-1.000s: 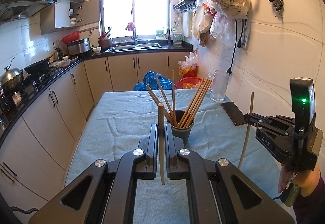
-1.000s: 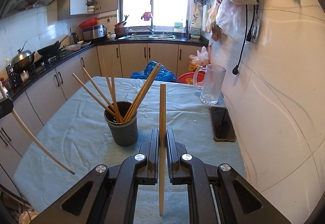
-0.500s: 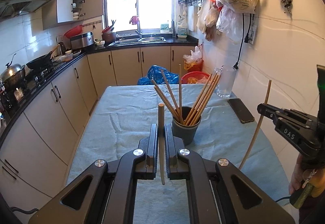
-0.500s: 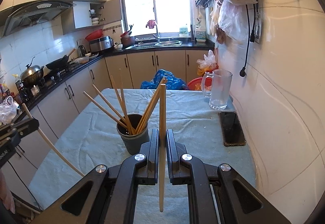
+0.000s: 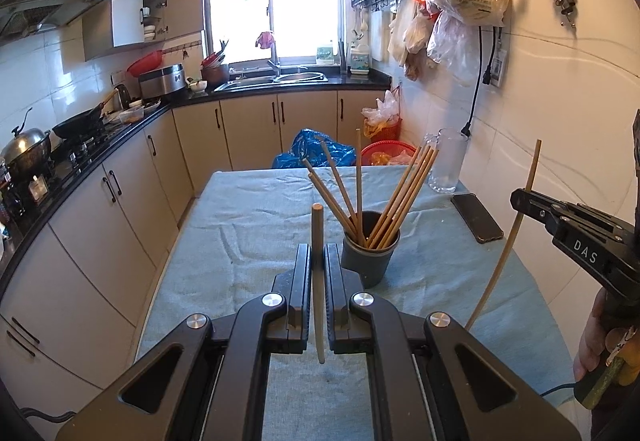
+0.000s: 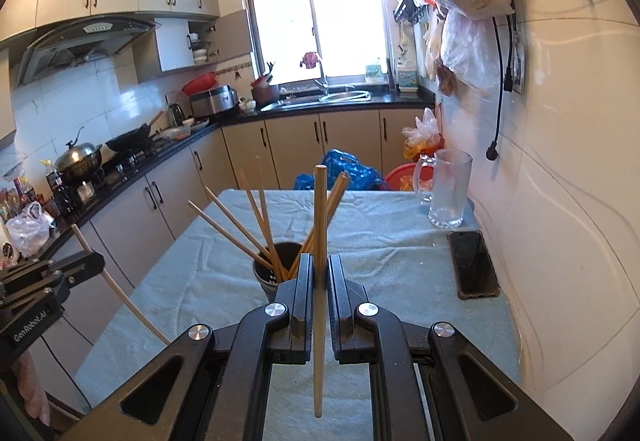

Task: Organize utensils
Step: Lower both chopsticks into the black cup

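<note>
A dark grey cup (image 5: 370,261) holding several wooden chopsticks (image 5: 402,193) stands on the table's blue-grey cloth (image 5: 248,225). My left gripper (image 5: 318,253) is shut on one upright chopstick (image 5: 317,241), just left of the cup and nearer than it. My right gripper (image 6: 319,261) is shut on another upright chopstick (image 6: 320,217), with the cup (image 6: 276,273) just beyond it to the left. Each gripper shows in the other view, the right one (image 5: 520,197) at the table's right side, the left one (image 6: 94,261) at its left side.
A black phone (image 6: 474,265) lies on the cloth near the right wall, with a glass mug (image 6: 446,189) behind it. The tiled wall (image 6: 560,201) runs close along the table's right side. Cabinets and a stove counter (image 5: 80,157) line the left.
Both grippers have drawn back and risen a little from the cup, still gripping their chopsticks. The cup now sits closer to the centre of the right wrist view.
</note>
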Tool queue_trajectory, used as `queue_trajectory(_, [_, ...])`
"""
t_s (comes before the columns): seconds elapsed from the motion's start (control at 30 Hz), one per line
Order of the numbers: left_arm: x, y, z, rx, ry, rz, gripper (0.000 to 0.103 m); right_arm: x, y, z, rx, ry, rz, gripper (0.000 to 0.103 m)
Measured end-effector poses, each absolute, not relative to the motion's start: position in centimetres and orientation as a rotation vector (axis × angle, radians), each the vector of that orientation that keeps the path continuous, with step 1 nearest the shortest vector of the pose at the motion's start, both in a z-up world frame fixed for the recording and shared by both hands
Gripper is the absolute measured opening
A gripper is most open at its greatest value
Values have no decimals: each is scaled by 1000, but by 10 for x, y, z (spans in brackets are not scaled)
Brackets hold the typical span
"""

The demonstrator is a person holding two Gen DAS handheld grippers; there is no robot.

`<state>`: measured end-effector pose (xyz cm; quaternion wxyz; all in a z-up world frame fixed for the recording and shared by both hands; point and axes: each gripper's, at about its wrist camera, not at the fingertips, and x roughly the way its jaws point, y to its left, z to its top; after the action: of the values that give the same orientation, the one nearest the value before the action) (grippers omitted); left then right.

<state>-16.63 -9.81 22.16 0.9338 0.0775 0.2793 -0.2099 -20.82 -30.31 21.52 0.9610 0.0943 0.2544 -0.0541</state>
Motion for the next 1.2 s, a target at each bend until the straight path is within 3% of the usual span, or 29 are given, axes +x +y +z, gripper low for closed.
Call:
queue_trajectory(0.7, [-181, -103, 248, 146, 539, -532, 6, -215, -311, 230, 226, 445, -89, 7])
queue_trajectory(1.2, [-172, -101, 303, 53, 424, -586, 6, -201, -317, 256, 282, 354, -55, 7])
